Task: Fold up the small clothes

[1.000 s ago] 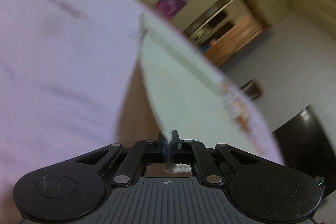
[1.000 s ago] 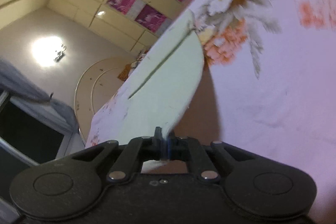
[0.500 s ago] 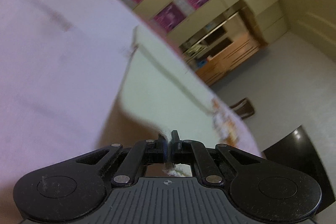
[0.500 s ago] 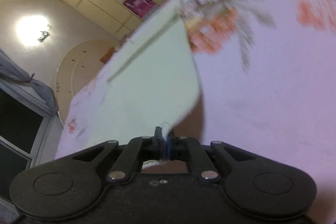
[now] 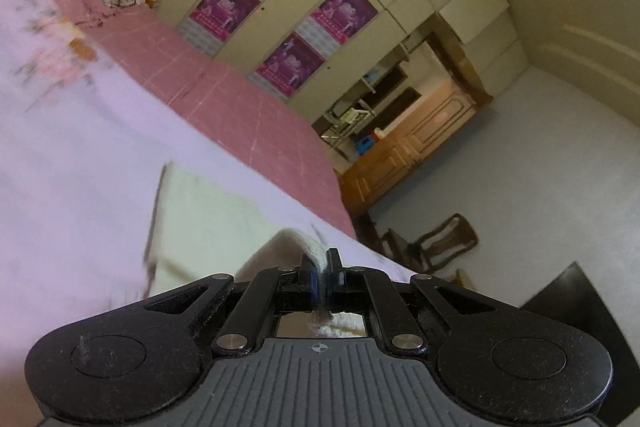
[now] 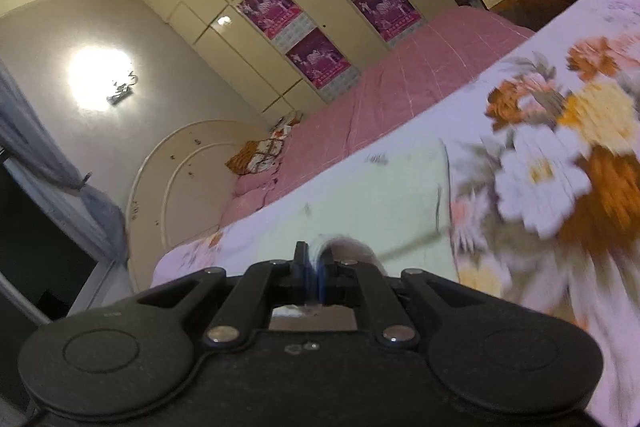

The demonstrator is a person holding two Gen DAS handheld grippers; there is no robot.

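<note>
A small pale green cloth (image 5: 208, 215) lies on a flowered lilac sheet (image 5: 72, 155). My left gripper (image 5: 320, 263) is shut on one near corner of it, and the edge curls over just ahead of the jaws. The cloth also shows in the right wrist view (image 6: 376, 199), where my right gripper (image 6: 314, 259) is shut on the other near corner, folded over toward the far edge. The sheet (image 6: 580, 155) spreads to the right with large flowers.
A pink bedspread (image 5: 240, 107) lies beyond the sheet, with a patterned pillow (image 6: 260, 157) by a round headboard (image 6: 180, 167). Cream wardrobes with purple posters (image 6: 316, 55) line the wall. A wooden chair (image 5: 436, 239) stands on the floor past the bed edge.
Both grippers have carried the held edge of the cloth forward and down, so it now lies low on the sheet, doubled over, rather than hanging stretched up.
</note>
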